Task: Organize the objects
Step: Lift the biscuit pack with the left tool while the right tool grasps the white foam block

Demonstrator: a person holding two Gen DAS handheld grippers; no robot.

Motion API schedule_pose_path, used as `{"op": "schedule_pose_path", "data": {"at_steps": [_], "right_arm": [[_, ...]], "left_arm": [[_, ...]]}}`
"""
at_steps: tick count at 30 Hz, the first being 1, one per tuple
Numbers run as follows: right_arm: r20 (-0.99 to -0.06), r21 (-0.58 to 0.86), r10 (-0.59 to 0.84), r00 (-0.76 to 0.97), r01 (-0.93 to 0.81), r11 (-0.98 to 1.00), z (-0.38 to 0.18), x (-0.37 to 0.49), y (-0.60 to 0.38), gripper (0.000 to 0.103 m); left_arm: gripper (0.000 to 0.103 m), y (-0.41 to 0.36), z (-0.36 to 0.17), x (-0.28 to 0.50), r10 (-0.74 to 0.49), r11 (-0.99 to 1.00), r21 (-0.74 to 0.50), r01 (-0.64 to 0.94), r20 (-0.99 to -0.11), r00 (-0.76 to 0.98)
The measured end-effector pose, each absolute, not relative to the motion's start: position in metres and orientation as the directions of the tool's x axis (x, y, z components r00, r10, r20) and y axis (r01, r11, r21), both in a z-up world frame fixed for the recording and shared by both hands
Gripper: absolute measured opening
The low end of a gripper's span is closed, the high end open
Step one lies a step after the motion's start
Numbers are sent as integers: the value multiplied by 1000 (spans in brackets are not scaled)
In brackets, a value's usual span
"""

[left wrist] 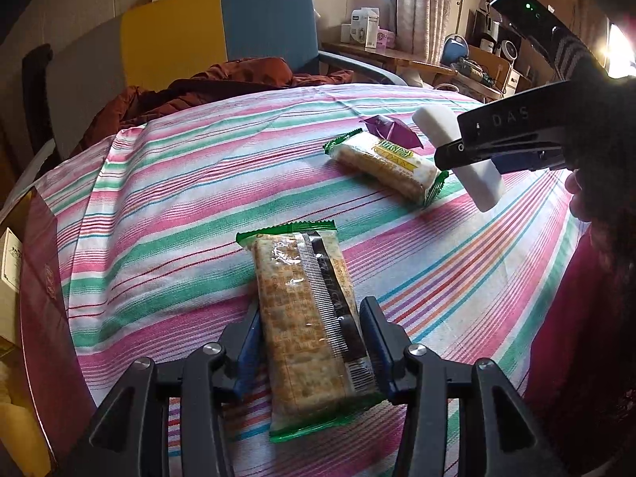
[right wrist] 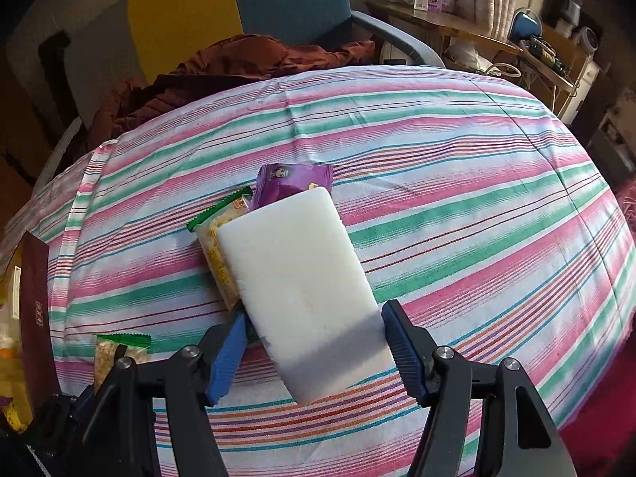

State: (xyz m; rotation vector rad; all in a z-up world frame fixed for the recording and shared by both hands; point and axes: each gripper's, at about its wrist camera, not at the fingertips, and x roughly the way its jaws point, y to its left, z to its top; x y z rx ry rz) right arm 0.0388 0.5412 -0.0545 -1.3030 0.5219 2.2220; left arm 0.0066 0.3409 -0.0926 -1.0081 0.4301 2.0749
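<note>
Left claw [left wrist: 310, 342] clamped on a crinkly clear cracker pack [left wrist: 306, 318], held over the striped cloth [left wrist: 159, 198] of the desk. Right claw [right wrist: 314, 342] grips a smooth white bar [right wrist: 302, 278], possibly soap. Beyond: second cracker pack [left wrist: 385, 163] lying flat, purple wrapper [left wrist: 389, 129] just behind. Rust-coloured jacket [left wrist: 198, 87] bunched at far edge.

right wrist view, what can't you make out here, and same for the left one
- Right wrist view: the white block covers most of the second cracker pack and part of the purple wrapper.
- Left wrist view: print on the held cracker pack is too blurred to read.
- Left wrist view: the dark red box is cut off by the left edge.
</note>
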Motion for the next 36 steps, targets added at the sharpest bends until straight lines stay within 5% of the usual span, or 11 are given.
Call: {"op": "schedule_pose_path", "data": {"at_steps": [36], "right_arm": [[-835, 129, 199, -512, -535, -835, -39, 40, 531, 67]], "left_arm": [[47, 345, -93, 11, 486, -637, 20, -770, -765, -422]]}}
